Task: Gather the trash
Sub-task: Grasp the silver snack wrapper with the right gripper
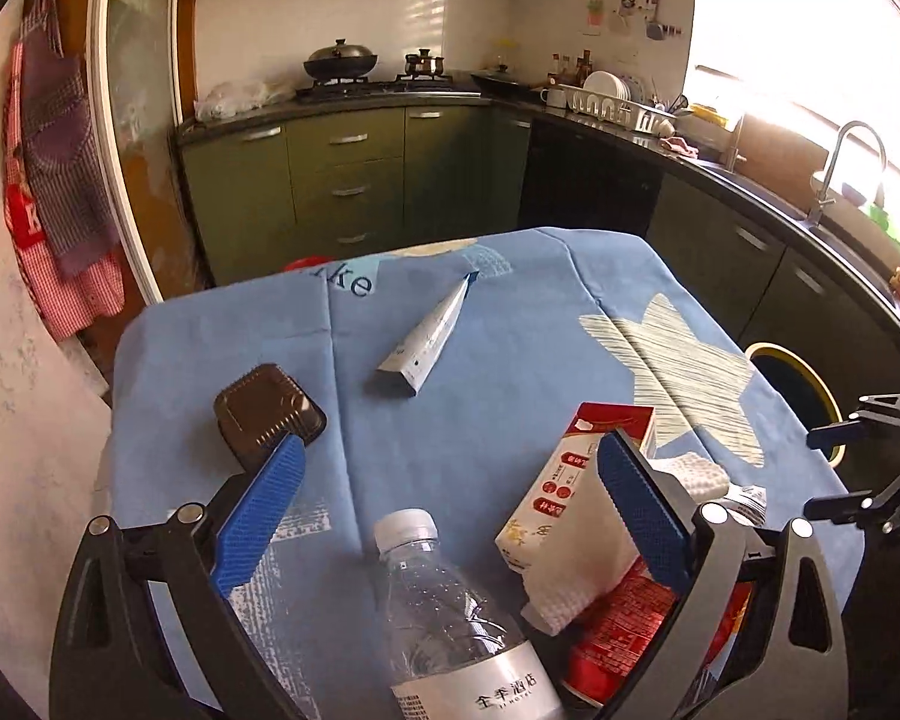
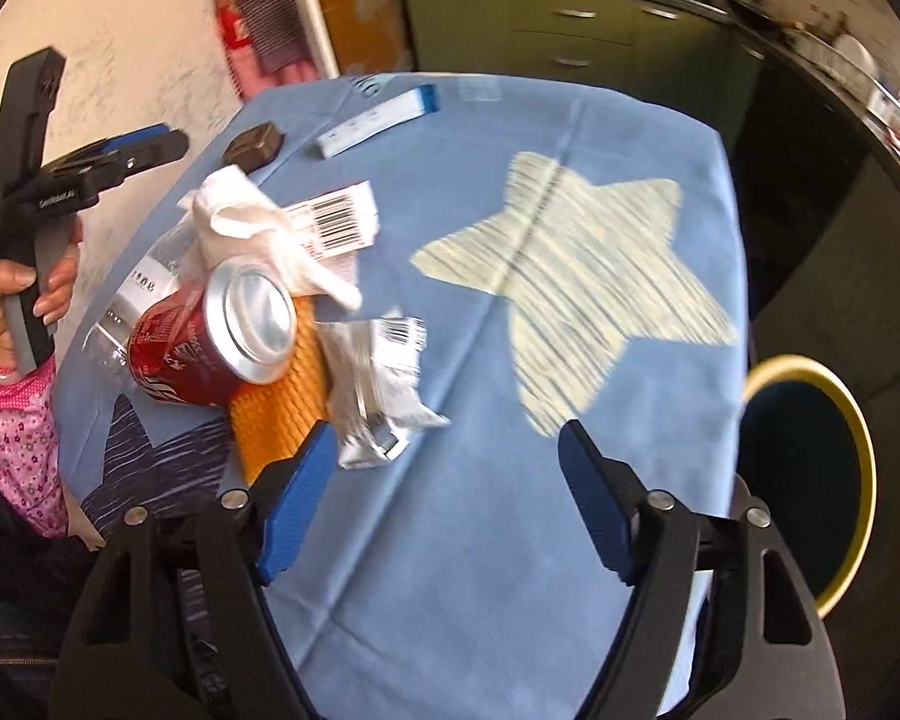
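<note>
The left tool (image 1: 450,480) stood wide and empty above the blue-clothed table (image 1: 510,324). A clear plastic bottle (image 1: 450,618) lay between its fingers, untouched, with a carton (image 1: 576,480) and white tissue (image 1: 582,564) by its right finger. The right tool (image 2: 450,492) gaped empty; a crumpled silver wrapper (image 2: 378,384) and a red can (image 2: 210,342) lay ahead-left.

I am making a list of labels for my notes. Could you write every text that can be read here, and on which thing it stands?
"全季酒店", with tiny Latin letters beneath that are unreadable: label of the water bottle.
"ke", the end of a partly hidden word: blue tablecloth.
Carton, red can, tube, silver wrapper: print and barcodes too small or blurred.
</note>
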`<action>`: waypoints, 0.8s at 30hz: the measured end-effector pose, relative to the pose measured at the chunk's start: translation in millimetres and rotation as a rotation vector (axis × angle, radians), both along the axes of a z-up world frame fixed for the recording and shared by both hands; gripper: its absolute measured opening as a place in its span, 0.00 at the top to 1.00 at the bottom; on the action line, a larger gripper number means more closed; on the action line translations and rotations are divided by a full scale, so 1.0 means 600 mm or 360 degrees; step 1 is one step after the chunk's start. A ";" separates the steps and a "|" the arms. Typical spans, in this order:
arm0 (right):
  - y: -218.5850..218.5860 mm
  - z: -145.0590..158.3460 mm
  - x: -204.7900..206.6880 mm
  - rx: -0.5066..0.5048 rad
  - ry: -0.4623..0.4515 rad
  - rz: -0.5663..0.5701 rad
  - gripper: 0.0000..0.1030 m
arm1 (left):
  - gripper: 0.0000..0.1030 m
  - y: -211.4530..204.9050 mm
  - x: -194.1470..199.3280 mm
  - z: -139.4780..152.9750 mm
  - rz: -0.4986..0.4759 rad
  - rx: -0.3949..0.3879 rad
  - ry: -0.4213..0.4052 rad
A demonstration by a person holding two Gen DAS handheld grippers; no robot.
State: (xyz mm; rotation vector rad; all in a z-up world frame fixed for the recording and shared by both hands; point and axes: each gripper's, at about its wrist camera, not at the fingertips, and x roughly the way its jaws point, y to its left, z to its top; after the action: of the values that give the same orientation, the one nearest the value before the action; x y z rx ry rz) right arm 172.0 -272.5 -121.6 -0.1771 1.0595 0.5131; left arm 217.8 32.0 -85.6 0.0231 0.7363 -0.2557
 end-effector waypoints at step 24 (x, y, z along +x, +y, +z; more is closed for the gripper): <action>0.108 -0.063 0.062 -0.0238 0.0179 0.0225 0.48 | 0.05 0.001 -0.006 -0.005 -0.0036 -0.0116 0.0023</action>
State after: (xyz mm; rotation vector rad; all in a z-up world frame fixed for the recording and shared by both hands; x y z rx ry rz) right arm 209.2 -207.8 -159.3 -0.3606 1.2018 0.5765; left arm 213.9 32.3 -88.6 -0.0399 0.7409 -0.3045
